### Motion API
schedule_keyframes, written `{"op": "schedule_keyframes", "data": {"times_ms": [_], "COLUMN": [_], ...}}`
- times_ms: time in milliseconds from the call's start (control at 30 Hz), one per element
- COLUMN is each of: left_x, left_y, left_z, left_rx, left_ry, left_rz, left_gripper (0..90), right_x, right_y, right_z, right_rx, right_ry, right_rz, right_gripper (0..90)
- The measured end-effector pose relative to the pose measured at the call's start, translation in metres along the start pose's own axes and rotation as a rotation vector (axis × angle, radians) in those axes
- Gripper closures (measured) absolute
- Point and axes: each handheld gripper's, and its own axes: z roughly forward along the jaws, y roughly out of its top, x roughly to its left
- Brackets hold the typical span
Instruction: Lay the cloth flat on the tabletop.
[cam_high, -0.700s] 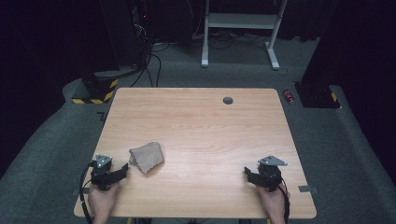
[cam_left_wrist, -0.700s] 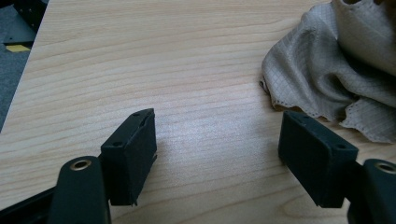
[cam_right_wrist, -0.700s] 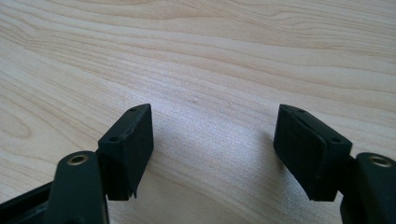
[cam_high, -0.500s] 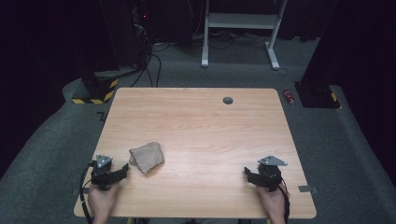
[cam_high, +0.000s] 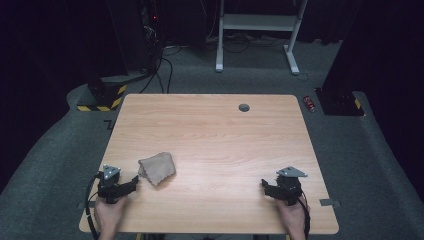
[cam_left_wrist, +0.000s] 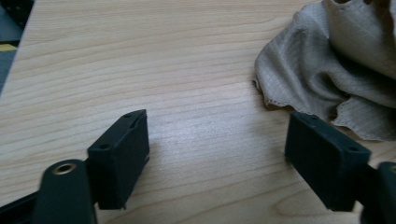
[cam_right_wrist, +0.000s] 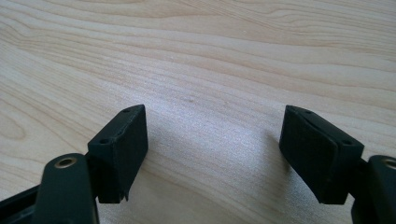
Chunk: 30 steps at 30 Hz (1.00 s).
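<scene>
The table is a rectangle with rounded corners. Its top is pale wood with long, fine grain lines running across it, smooth and a little shiny in the middle. A small round dark plug is sitting in the wood near the far edge. Around the table, a grey carpet with a rough, speckled surface is covering the floor.

The cloth is lying on the near left part of the table, crumpled into a low, roughly three-cornered heap. It is beige, thin and soft, with a fine woven grid pattern and a stitched, wavy hem, as the left gripper view is showing.

The left gripper is resting on the table at the near left corner, held by a hand, and is pointing toward the cloth, which is lying just beside it. Its jaws, blocky and matt black, are standing wide apart with only bare wood between them; the cloth's hem is just beyond the tip of one jaw.

The right gripper is resting at the near right corner, well apart from the cloth. Its jaws are also standing wide, with nothing between them.
</scene>
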Motion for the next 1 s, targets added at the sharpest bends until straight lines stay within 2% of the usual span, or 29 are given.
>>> {"op": "schedule_keyframes", "data": {"times_ms": [67, 133, 267, 400, 533, 600, 667, 767, 900, 933, 1000], "left_x": [0.002, 0.002, -0.004, -0.006, -0.005, -0.005, -0.005, -0.004, -0.006, -0.009, -0.01], "left_y": [0.001, 0.001, 0.002, 0.003, 0.003, 0.003, 0.003, 0.004, 0.004, 0.005, 0.005], "left_z": [0.001, 0.001, 0.003, 0.005, 0.004, 0.002, 0.001, 0.001, 0.0, -0.001, -0.002], "left_rx": [0.001, 0.002, 0.017, 0.026, 0.028, 0.027, 0.03, 0.03, 0.015, 0.009, 0.007], "left_ry": [-0.029, -0.03, 0.012, 0.018, 0.015, 0.022, 0.023, 0.015, -0.018, -0.038, -0.045], "left_rz": [-0.005, -0.004, 0.028, 0.025, 0.025, 0.018, 0.006, -0.001, -0.021, -0.028, -0.028], "left_gripper": [15.6, 14.3, 14.3, 10.8, 10.6, 16.0, 17.0, 16.7, 15.8, 15.4, 15.2], "right_x": [0.0, 0.0, 0.0, 0.0, 0.0, 0.0, 0.0, 0.0, 0.0, 0.0, 0.0], "right_y": [0.0, 0.0, 0.0, 0.0, 0.0, 0.0, 0.0, 0.0, 0.0, 0.0, 0.0], "right_z": [0.0, 0.0, 0.0, 0.0, 0.0, 0.0, 0.0, 0.0, 0.0, 0.0, 0.0], "right_rx": [0.0, 0.0, 0.0, 0.0, 0.0, 0.0, 0.001, 0.001, 0.001, 0.001, 0.001], "right_ry": [0.0, 0.0, 0.0, 0.0, 0.0, 0.0, 0.0, 0.0, 0.0, 0.0, 0.0], "right_rz": [0.0, -0.002, 0.0, -0.002, -0.002, 0.0, -0.002, -0.002, 0.0, -0.002, -0.002], "right_gripper": [23.4, 23.4, 23.4, 23.4, 23.5, 23.4, 23.5, 23.4, 23.4, 23.4, 23.4]}}
